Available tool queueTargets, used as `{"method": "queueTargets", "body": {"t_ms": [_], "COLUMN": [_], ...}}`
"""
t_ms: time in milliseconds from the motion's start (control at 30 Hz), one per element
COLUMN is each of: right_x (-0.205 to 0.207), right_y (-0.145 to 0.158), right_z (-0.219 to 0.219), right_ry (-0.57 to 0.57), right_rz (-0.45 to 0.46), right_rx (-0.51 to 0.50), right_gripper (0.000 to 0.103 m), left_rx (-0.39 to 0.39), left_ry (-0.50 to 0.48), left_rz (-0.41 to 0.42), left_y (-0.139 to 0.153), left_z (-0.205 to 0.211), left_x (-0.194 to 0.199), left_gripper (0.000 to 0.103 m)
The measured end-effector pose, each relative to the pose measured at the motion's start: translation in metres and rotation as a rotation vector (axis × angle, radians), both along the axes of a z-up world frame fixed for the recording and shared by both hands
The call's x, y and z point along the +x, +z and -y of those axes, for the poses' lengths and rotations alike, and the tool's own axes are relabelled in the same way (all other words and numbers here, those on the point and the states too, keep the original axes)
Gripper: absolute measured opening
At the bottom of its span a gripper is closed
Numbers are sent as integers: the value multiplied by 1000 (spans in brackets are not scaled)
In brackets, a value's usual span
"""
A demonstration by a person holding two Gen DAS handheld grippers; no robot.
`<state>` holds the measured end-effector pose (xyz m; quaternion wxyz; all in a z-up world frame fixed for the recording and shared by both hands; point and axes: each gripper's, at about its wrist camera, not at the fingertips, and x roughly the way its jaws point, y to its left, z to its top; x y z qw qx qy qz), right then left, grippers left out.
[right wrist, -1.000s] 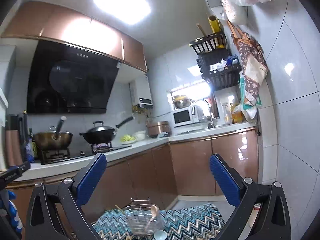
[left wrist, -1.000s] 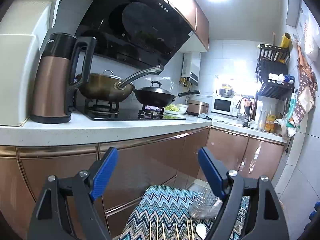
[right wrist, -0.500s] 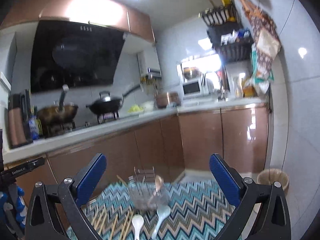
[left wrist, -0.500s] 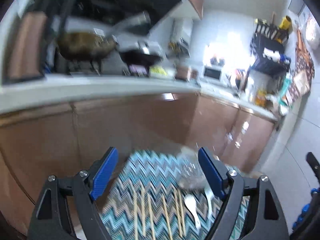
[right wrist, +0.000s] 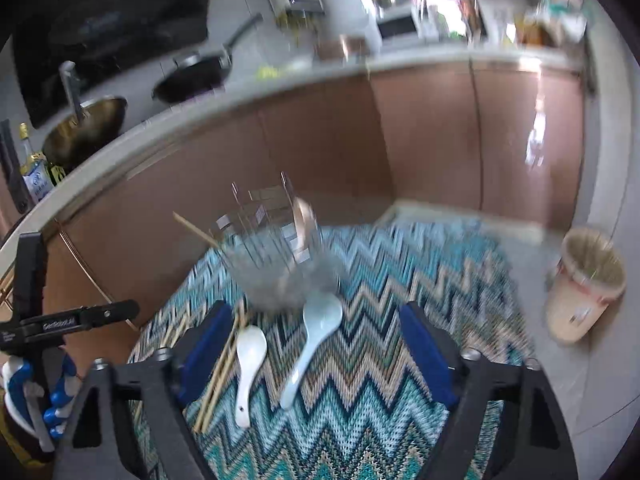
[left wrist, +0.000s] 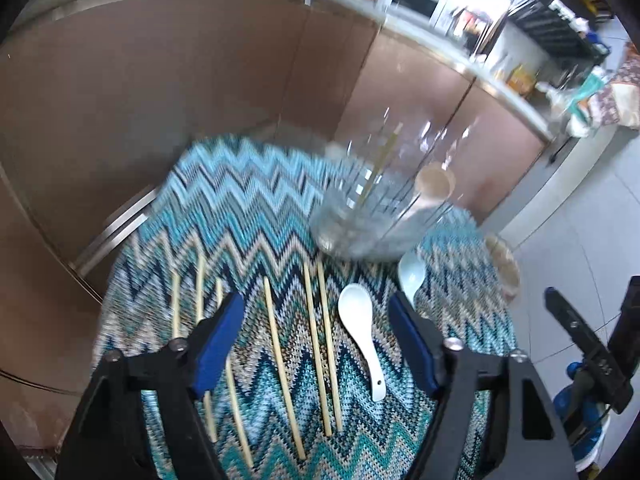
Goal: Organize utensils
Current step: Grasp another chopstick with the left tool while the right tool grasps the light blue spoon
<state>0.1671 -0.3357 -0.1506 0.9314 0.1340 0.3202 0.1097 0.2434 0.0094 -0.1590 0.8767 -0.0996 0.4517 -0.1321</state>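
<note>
Left wrist view: the left gripper (left wrist: 316, 344) is closing on nothing, above chopsticks (left wrist: 280, 364) and a white spoon (left wrist: 360, 336); the rack (left wrist: 376, 208) is sitting at one o'clock. Best to centre on one chopstick.

Right wrist view: the right gripper (right wrist: 316, 356) is closing, empty, over two spoons (right wrist: 312, 344); the rack (right wrist: 276, 256) is at twelve. Lettering on the other gripper's black bar at nine o'clock is blurred.

The left tongs (left wrist: 316, 344) are closing with nothing between them. Under them, chopsticks (left wrist: 318, 344) and a white spoon (left wrist: 360, 332) lie on a zigzag cloth (left wrist: 240, 200), near a wire holder (left wrist: 380, 204).
</note>
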Motion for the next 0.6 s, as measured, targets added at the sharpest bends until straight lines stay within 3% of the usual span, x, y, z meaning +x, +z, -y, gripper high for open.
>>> {"method": "queueTargets", "body": {"t_ms": [133, 267, 600], "right_x": [26, 52, 113], "right_y": [-32, -54, -85], "right_z": [8, 12, 5], "right_ry": [46, 97, 263], "right_rz": [-88, -150, -263], "right_rx": [27, 41, 56], "right_gripper": [61, 56, 47], "left_rx": [9, -10, -25], "left_ry": [-18, -25, -28], "left_rz": [-101, -206, -346], "left_y": [-31, -60, -102], "left_z": [13, 23, 37], "left_x": [33, 64, 108], "left_gripper": [53, 44, 29]}}
